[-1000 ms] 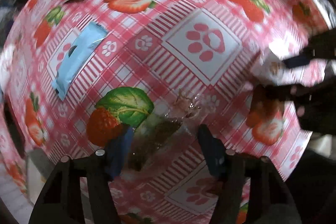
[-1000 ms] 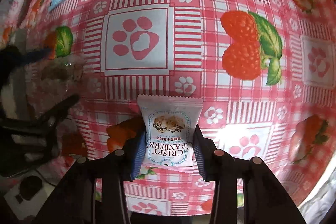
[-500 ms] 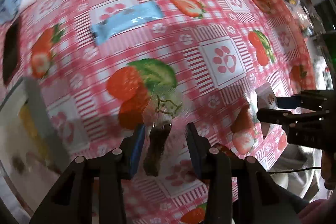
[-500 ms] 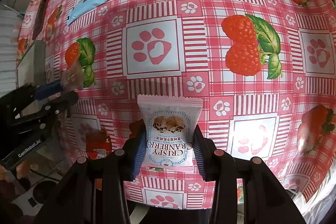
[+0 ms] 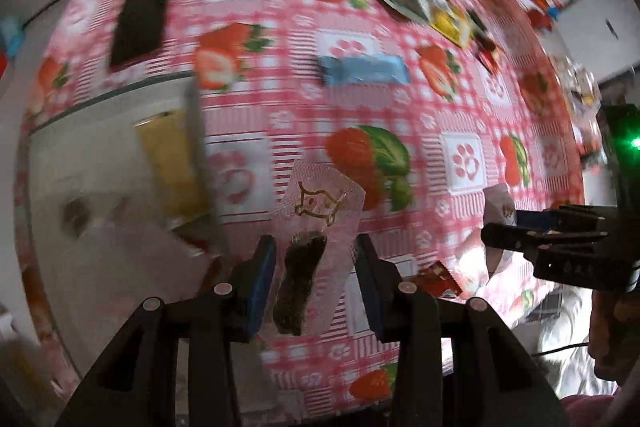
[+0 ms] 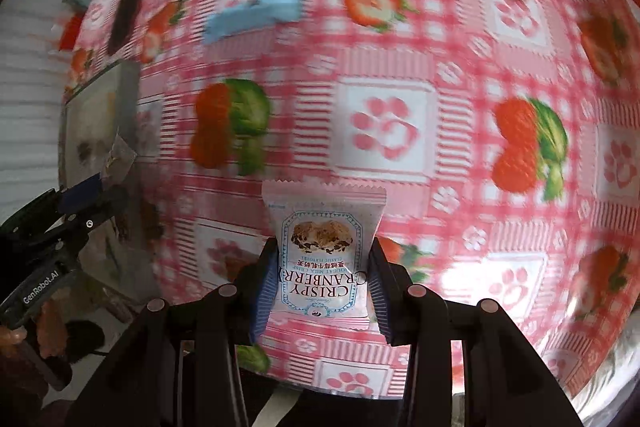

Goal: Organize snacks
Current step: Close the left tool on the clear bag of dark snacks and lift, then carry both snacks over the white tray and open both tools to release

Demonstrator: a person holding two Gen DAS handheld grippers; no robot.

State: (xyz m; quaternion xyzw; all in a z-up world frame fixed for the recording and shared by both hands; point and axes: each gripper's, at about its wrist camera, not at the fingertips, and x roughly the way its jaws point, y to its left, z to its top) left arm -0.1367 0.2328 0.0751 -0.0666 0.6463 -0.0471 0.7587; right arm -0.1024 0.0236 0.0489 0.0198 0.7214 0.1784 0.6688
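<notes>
Swung left since prior frames, both views motion-blurred, grey tray (image 5: pixel 100 179) w/ yellow packet (image 5: pixel 172 167) now filling left of left-wrist view. Left gripper (image 5: pixel 316 279) clamped on clear snack bag (image 5: pixel 320 227) w/ dark piece inside, held above strawberry tablecloth (image 5: pixel 360 99) beside tray edge. Right gripper (image 6: pixel 320 287) clenched on white Crispy Cranberry packet (image 6: pixel 324 251), lifted over cloth. Blue wrapper (image 5: pixel 364 75) & dark bar (image 5: pixel 140 19) lying farther back on cloth
</notes>
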